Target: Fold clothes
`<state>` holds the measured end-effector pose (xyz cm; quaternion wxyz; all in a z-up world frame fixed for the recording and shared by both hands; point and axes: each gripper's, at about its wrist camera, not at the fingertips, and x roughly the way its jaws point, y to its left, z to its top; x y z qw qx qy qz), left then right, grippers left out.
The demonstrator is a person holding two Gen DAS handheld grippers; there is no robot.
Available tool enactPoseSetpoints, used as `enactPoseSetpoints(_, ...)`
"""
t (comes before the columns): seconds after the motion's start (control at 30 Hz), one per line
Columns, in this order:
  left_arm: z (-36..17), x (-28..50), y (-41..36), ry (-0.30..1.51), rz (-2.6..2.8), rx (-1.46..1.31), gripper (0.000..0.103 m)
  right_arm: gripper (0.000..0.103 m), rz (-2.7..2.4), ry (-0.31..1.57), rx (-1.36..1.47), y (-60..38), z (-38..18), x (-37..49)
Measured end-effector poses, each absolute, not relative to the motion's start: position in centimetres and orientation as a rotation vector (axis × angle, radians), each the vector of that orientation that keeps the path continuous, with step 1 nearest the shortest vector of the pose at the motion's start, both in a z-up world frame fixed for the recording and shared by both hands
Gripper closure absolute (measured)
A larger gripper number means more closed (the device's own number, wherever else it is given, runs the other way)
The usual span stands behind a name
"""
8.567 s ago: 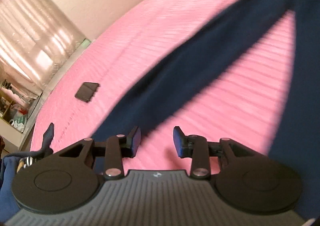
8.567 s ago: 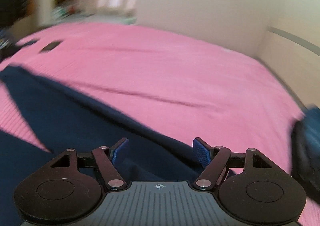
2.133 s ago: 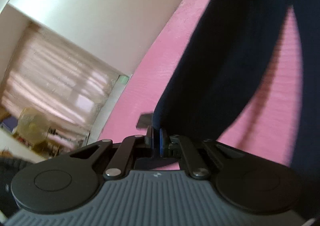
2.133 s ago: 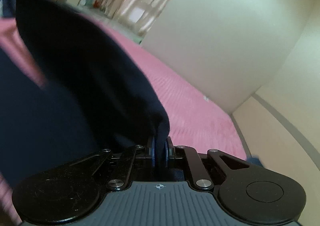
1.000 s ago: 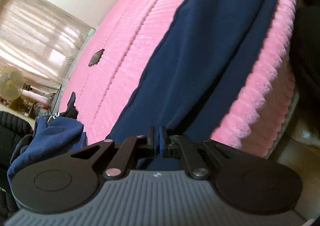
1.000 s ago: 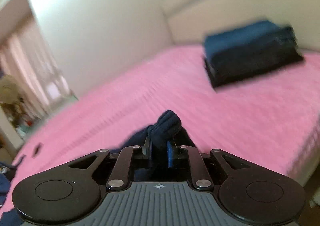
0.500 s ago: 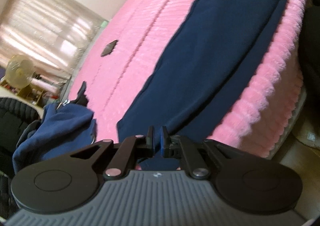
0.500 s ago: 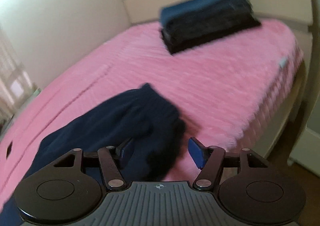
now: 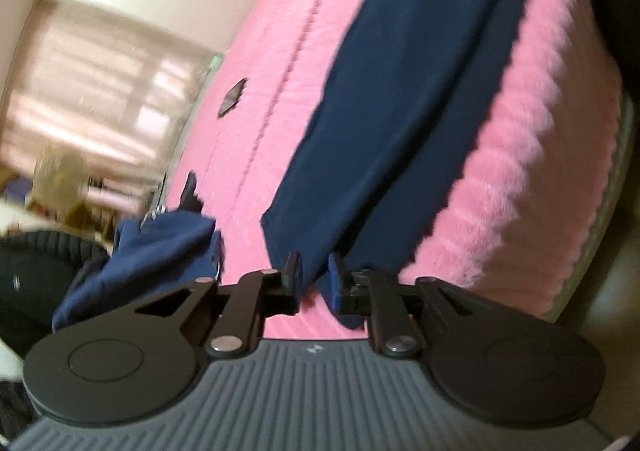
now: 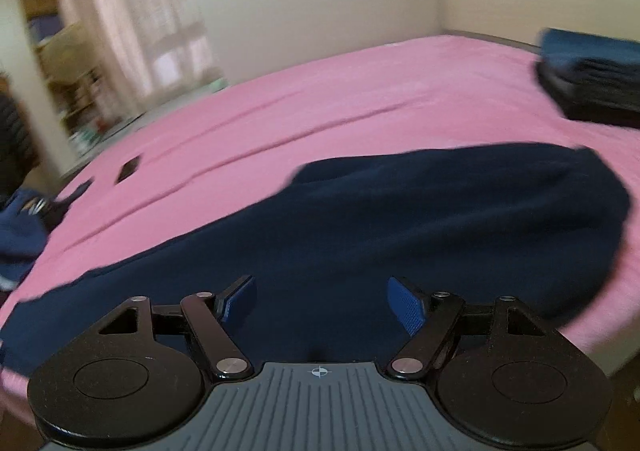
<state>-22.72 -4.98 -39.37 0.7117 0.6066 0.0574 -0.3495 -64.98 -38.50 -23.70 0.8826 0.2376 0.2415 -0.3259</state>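
Across the pink bed, navy garment is lying flat along the near edge, one end hanging past it. Folded stack is sitting at the far right corner. Right gripper is hovering above the cloth, jaws wide apart, holding nothing. Left gripper is sitting slightly parted around the garment's corner.

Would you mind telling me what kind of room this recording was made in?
Most likely a bedroom at home: a wide bed under a pink ribbed blanket, a curtained window behind it, and a stack of folded clothes near the far end.
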Motion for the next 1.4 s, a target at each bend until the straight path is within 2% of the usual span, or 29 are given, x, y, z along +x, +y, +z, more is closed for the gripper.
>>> enactPoseSetpoints(0.1, -40.6, -22.3, -5.5, 0.085, -0.809, 1.420, 0.081, 0.027, -0.543, 0.570, 0.416, -37.2, -23.8, -61.7)
enactPoseSetpoints(0.23, -41.7, -21.5, -6.1, 0.045, -0.827, 1.474, 0.083, 0.026, -0.470, 0.621, 0.410, -37.2, -25.4, -60.0)
enactPoseSetpoints(0.27, -41.8, -21.4, -6.3, 0.040, -0.828, 1.476, 0.085, 0.026, -0.482, 0.622, 0.433, -37.6, -25.8, -60.3)
enactPoseSetpoints(0.3, -41.5, -21.4, -6.3, 0.038, -0.827, 1.463, 0.097, 0.026, -0.502, 0.617, 0.459, -37.9, -26.0, -60.8)
enactPoseSetpoints(0.33, -41.1, -21.6, -6.2, 0.036, -0.826, 1.443, 0.101, 0.026, -0.531, 0.605, 0.484, -38.0, -26.2, -61.5)
enactPoseSetpoints(0.5, -38.6, -22.9, -5.6, 0.025, -0.804, 1.330, 0.101, 0.026, -0.761, 0.499, 0.618, -39.4, -26.4, -68.6)
enactPoseSetpoints(0.73, -39.8, -23.3, -6.2, 0.134, -0.820, 1.332, 0.101, 0.026, -1.031, 0.266, 0.820, -43.5, -27.3, -78.3)
enactPoseSetpoints(0.93, -39.7, -22.9, -7.3, 0.192, -0.819, 1.361, 0.101, 0.027, -1.111, 0.175, 0.856, -48.7, -28.1, -81.1)
enactPoseSetpoints(1.0, -39.6, -23.0, -7.5, 0.198, -0.815, 1.377, 0.101, 0.061, -1.119, 0.194, 0.880, -50.1, -28.2, -81.4)
enactPoseSetpoints(1.03, -39.4, -23.1, -7.6, 0.198, -0.807, 1.378, 0.101, 0.092, -1.123, 0.204, 0.892, -50.7, -28.2, -81.6)
enactPoseSetpoints(1.1, -39.0, -23.3, -7.8, 0.198, -0.792, 1.378, 0.101, 0.101, -1.117, 0.216, 0.892, -51.9, -27.9, -81.9)
enactPoseSetpoints(1.23, -37.6, -24.4, -7.9, 0.171, -0.771, 1.358, 0.101, 0.101, -1.094, 0.171, 0.818, -53.8, -25.7, -83.7)
enactPoseSetpoints(1.3, -36.6, -25.4, -7.9, 0.138, -0.767, 1.333, 0.101, 0.101, -1.114, 0.216, 0.789, -54.2, -25.9, -83.5)
enactPoseSetpoints(1.4, -38.2, -25.9, -7.6, 0.174, -0.803, 1.371, 0.101, 0.101, -1.127, 0.266, 0.761, -53.5, -26.2, -82.9)
